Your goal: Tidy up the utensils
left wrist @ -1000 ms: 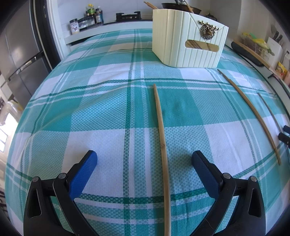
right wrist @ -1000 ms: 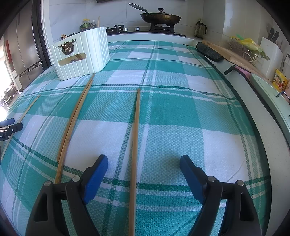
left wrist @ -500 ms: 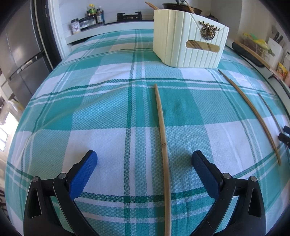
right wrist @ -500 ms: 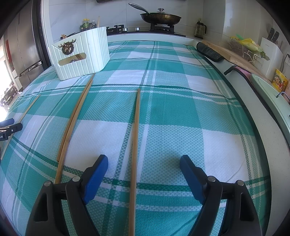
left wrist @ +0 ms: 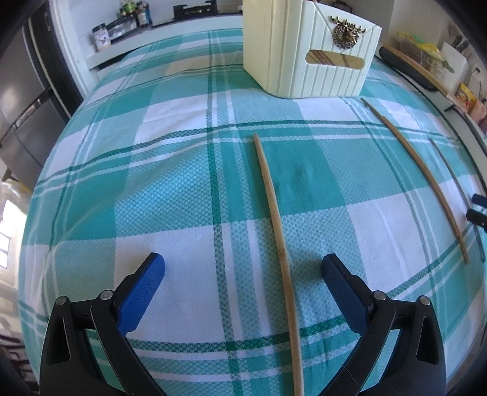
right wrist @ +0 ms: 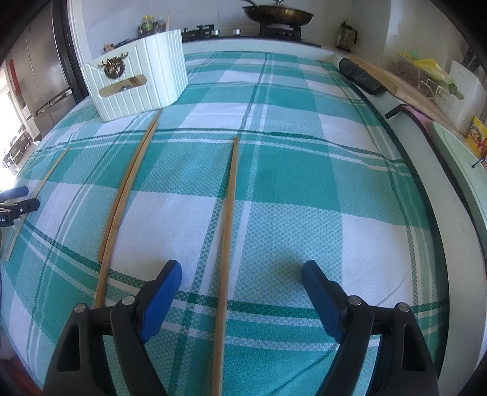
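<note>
Bamboo chopsticks lie on a teal plaid cloth. In the left wrist view one chopstick (left wrist: 275, 219) runs between the fingers of my open, empty left gripper (left wrist: 243, 271). A pair of chopsticks (left wrist: 417, 170) lies to the right. A cream ribbed utensil box (left wrist: 307, 51) with a deer emblem stands behind and holds several chopsticks. In the right wrist view another chopstick (right wrist: 228, 231) lies between the fingers of my open, empty right gripper (right wrist: 242, 277). The pair (right wrist: 127, 195) lies to its left, the box (right wrist: 137, 82) at the far left.
The right gripper's tip (left wrist: 478, 210) shows at the left view's right edge; the left gripper's tip (right wrist: 18, 201) at the right view's left edge. A stove with a pan (right wrist: 277, 13) stands behind. A counter (right wrist: 441, 195) borders the cloth's right side.
Both grippers have moved forward and lower toward the cloth; the box looms larger. The chopsticks have not moved. Both grippers stay open.
</note>
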The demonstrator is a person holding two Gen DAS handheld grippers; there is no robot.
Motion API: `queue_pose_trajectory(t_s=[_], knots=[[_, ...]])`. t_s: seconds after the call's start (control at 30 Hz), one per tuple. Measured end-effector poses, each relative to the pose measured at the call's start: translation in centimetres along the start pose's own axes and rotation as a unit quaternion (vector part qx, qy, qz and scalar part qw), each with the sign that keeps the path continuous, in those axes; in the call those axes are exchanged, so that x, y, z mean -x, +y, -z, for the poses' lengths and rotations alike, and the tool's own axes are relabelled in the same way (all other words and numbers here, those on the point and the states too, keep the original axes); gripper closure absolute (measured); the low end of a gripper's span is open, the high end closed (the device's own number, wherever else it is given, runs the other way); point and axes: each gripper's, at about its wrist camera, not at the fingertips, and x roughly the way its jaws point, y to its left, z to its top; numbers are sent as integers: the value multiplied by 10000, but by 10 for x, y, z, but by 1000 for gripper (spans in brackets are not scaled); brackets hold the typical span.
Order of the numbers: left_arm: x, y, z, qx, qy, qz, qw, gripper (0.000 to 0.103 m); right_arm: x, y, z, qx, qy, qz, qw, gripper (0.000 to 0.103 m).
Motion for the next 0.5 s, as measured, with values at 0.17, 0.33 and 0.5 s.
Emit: queue_pose_trajectory(t_s=[0.17, 0.33, 0.5], knots=[[-9, -4, -25, -115, 96, 126, 9998, 16, -13, 3, -28, 269, 182, -37, 9995, 46], [-16, -9, -53, -175, 179, 107, 9996, 69, -35, 12, -71, 252, 188, -155, 9994, 57], [-18, -3, -61, 119, 42, 300, 9995, 99, -50, 18, -98, 227, 173, -21, 9996, 97]])
